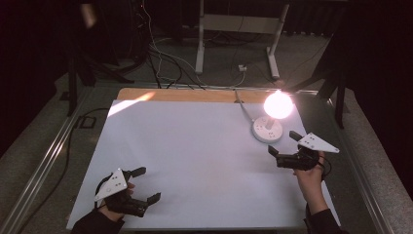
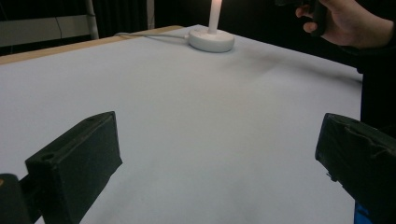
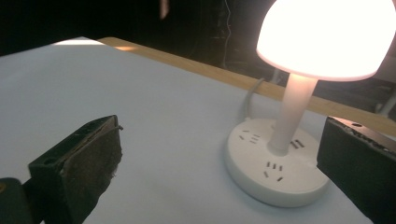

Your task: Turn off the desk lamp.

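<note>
A lit white lamp (image 1: 278, 104) with a round dome shade stands on a round white socket base (image 1: 267, 129) at the table's far right; its shade (image 3: 327, 35) glows and its base (image 3: 275, 170) shows socket slots. My right gripper (image 1: 283, 144) is held open just right of and nearer than the base, nothing between its jaws. My left gripper (image 1: 146, 184) rests open near the front left edge of the white table (image 1: 195, 156), also with nothing in it. In the left gripper view the lamp base (image 2: 211, 39) stands far across the table, beside the person's other hand (image 2: 348, 23).
A white cable (image 1: 242, 105) runs from the lamp base over the table's far wooden edge (image 1: 185, 95). Beyond it stand a white frame (image 1: 238, 34) and loose cables on the floor. Metal rails (image 1: 44, 161) flank the table.
</note>
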A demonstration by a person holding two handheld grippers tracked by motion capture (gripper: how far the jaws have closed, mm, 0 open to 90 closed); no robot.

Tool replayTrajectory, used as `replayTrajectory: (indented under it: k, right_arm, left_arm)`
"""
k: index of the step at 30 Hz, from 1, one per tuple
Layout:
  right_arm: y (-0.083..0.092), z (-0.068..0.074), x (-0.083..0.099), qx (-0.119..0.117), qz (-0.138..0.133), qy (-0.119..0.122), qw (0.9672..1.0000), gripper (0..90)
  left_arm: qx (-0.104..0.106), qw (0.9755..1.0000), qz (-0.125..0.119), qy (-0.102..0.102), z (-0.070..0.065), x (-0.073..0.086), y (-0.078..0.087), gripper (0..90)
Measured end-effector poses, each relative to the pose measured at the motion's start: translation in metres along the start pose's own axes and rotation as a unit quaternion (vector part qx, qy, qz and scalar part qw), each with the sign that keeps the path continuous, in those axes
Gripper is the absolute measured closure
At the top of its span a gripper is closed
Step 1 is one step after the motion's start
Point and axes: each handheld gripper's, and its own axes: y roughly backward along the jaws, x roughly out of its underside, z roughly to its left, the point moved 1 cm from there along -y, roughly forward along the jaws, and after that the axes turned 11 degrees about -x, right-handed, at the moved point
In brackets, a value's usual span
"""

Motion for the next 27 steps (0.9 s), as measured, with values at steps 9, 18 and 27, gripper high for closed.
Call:
replayTrajectory:
  k: [9,18,27]
  right_arm:
    - [-0.019,-0.031,-0.007,0.032,0.035,-0.021,0.9987,8.2]
    - [-0.032,-0.045,0.0,0.111,0.032,-0.041,0.9924,16.2]
    - [-0.039,-0.067,0.009,0.125,0.03,-0.083,0.9882,63.5]
  left_arm:
    - [0.0,1.0,0.001,-0.005,-0.001,0.0,0.0,0.7]
    - [0.002,1.0,-0.002,-0.001,0.0,0.0,0.001,0.7]
    - [0.002,1.0,-0.001,0.0,-0.001,0.0,0.0,0.7]
